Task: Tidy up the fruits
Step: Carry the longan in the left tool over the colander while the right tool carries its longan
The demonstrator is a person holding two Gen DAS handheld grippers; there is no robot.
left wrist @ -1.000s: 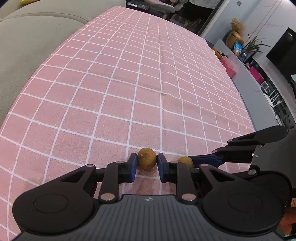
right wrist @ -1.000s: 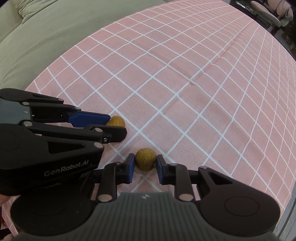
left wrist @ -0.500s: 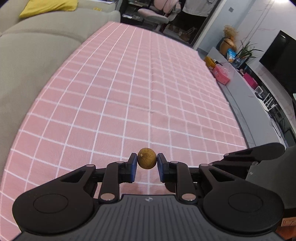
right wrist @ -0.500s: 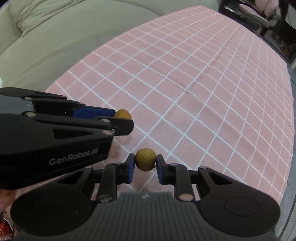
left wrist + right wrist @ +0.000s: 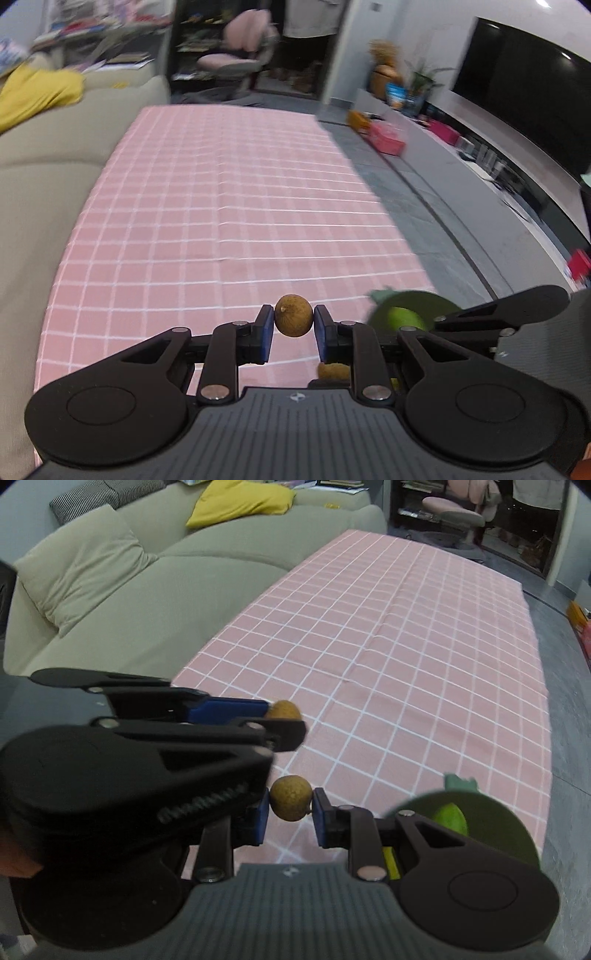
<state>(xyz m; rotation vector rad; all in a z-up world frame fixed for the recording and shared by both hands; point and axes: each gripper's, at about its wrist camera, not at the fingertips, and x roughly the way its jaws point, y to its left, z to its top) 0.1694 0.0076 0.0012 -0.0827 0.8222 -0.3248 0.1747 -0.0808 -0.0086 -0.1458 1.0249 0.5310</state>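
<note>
The pink checked cloth [image 5: 229,206] covers the worktop and spreads far ahead of both tongs, now well below them. A second ago the two little brown fruits sat on that cloth; now both are up in the air. So the picking up is done, and I think the next job is to carry them to the green bowl [image 5: 491,812].

The grey sofa [image 5: 110,602] runs along the left side of the cloth. The floor lies past the right edge. The green bowl sits low and to the right of the right tongs, close to that right edge, with a green lime [image 5: 450,818] inside it.

The left tongs [image 5: 293,325] are closed on a brown longan [image 5: 293,320], held between the blue pads. The right tongs [image 5: 290,806] are closed on another longan [image 5: 290,798]. The left tongs sit just to the left of the right tongs and a bit higher, very near, so they could bump.

There is lots of open room ahead, but the bowl is near the edge, so go gently.
</note>
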